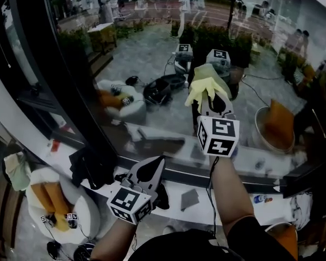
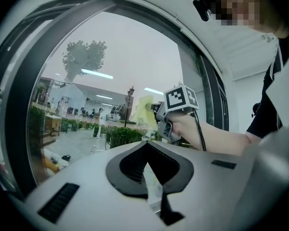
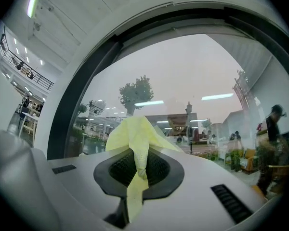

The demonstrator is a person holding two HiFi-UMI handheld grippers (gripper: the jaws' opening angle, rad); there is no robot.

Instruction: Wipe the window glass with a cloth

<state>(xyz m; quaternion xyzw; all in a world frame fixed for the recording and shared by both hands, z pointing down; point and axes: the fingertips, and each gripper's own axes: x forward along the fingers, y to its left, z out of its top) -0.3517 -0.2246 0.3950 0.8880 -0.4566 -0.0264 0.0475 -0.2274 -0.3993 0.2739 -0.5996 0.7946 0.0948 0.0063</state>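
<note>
Right tongs (image 3: 140,167) held yellow cloth (image 3: 132,134) up at window glass (image 3: 183,76). Left tongs (image 2: 147,146) were closed, empty, lower down.

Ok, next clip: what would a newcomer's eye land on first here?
The yellow cloth pinched in the right hand-held gripper, held up at the window glass in the middle of the head view. Lower left, the left hand-held gripper is shut on nothing.
</note>
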